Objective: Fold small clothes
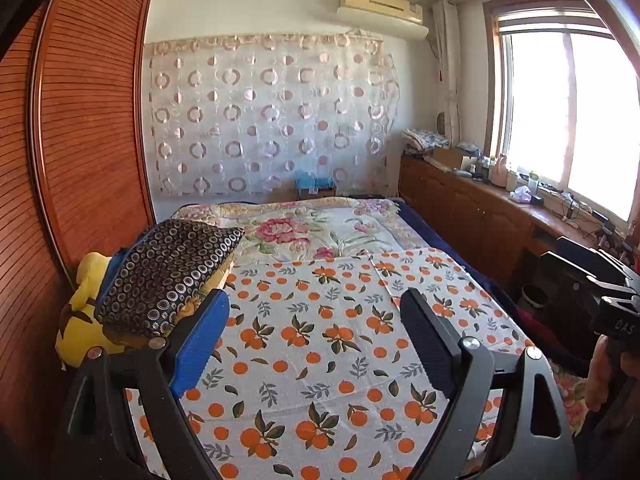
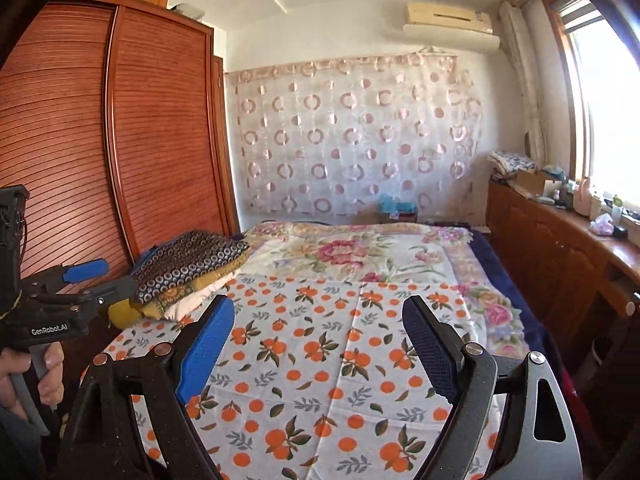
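The left gripper [image 1: 316,320] stands with its jaws spread wide and nothing between them, one blue pad at about 9 o'clock in its own view and one black pad at 3 o'clock, both hovering above the bed with no cloth touched. The right gripper [image 2: 320,324] is spread just as wide and is likewise empty, its blue and black pads framing the same stretch of bedding. Between and beyond both pairs of fingers lies the orange-print cloth [image 1: 320,344], a white sheet with oranges and leaves, spread flat with faint crease lines across it; it fills the view from 6 o'clock up to the centre. Past its far edge, toward 12 o'clock, is a floral blanket [image 1: 320,232] with pink blooms. At 9 to 10 o'clock sits a stack of folded fabrics [image 2: 192,264], topped by a dark piece with ring dots, resting partly on a yellow plush toy [image 1: 80,320]. A louvred wooden wardrobe [image 2: 120,140] fills the side from 8 to 11 o'clock. A patterned curtain [image 1: 272,112] hangs on the far wall at 12 o'clock, with an air conditioner [image 1: 380,6] above it. At 2 to 3 o'clock a bright window [image 1: 568,112] lights a cluttered wooden cabinet [image 1: 472,208]. A person's hand [image 2: 32,376] grips the left gripper's handle at 8 o'clock in the right wrist view.
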`<action>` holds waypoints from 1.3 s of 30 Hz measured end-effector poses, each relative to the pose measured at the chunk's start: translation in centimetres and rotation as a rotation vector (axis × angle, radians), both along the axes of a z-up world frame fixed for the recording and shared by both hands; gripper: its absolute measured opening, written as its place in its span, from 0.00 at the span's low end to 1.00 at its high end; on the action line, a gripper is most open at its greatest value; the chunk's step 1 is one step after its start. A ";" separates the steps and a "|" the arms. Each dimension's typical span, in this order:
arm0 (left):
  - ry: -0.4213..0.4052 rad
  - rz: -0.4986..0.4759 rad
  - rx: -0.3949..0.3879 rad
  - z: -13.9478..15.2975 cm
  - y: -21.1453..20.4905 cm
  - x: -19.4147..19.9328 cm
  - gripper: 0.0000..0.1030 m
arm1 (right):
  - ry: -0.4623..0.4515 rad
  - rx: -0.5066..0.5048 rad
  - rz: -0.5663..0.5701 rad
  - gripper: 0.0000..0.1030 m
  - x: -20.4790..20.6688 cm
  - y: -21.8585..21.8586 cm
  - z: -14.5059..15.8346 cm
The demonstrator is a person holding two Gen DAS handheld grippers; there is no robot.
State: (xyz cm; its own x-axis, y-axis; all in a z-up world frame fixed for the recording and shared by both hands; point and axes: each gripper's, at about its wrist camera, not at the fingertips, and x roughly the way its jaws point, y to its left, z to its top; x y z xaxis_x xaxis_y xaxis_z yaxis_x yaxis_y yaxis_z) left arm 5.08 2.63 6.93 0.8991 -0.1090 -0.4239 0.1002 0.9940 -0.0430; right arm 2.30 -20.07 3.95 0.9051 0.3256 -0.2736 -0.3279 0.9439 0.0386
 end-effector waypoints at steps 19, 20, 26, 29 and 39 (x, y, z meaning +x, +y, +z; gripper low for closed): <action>-0.020 0.026 0.007 0.2 0.5 -0.9 0.85 | -0.010 -0.007 -0.013 0.85 -0.6 -0.6 -1.0; -0.018 0.027 0.007 0.1 0.5 -0.9 0.85 | -0.010 -0.008 -0.013 0.85 -0.6 -0.5 -1.0; -0.015 0.027 0.008 -0.1 0.4 -0.9 0.85 | -0.009 -0.008 -0.008 0.85 -0.5 -0.7 -0.9; -0.016 0.027 0.008 -0.1 0.4 -0.9 0.85 | -0.011 -0.011 -0.006 0.85 -0.4 -0.8 -0.9; -0.011 0.025 0.010 -0.5 0.2 -1.0 0.85 | -0.012 -0.011 -0.002 0.85 -0.2 -1.1 -1.0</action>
